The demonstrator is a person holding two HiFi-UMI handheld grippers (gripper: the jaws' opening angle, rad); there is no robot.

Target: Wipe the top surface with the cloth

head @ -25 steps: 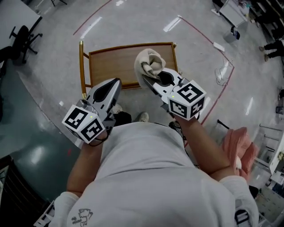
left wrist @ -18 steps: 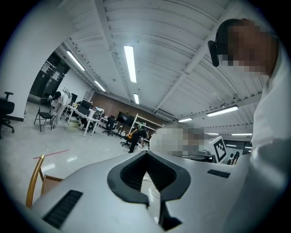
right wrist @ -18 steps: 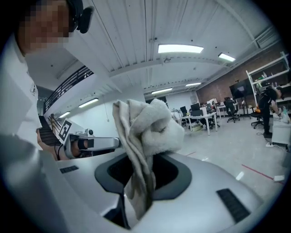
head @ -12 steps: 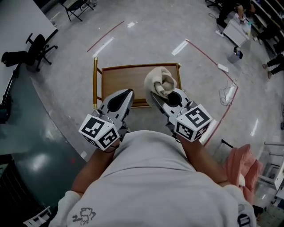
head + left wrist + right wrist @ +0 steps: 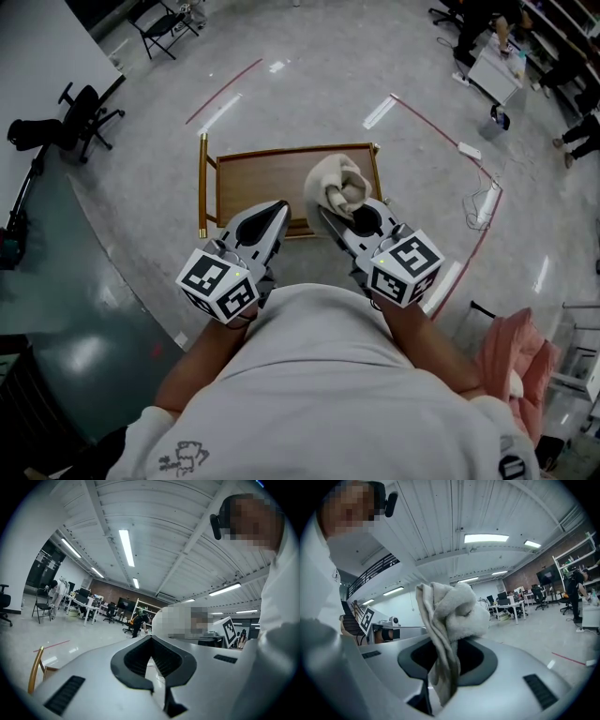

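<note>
Head view shows my right hand-held gripper (image 5: 330, 214) clamped on the bunched cloth (image 5: 340, 184) over the wooden worktop (image 5: 262, 180), poised to wipe; left hand-held gripper (image 5: 279, 208) closed, empty.

L gripper (image 5: 277, 208): jaws were together, nothing btwn them. R gripper (image 5: 330, 210): jaws were clamped on the cloth (image 5: 339, 181). Both forearms were bent fwd at the torso, grippers side by side, not touching.
</note>
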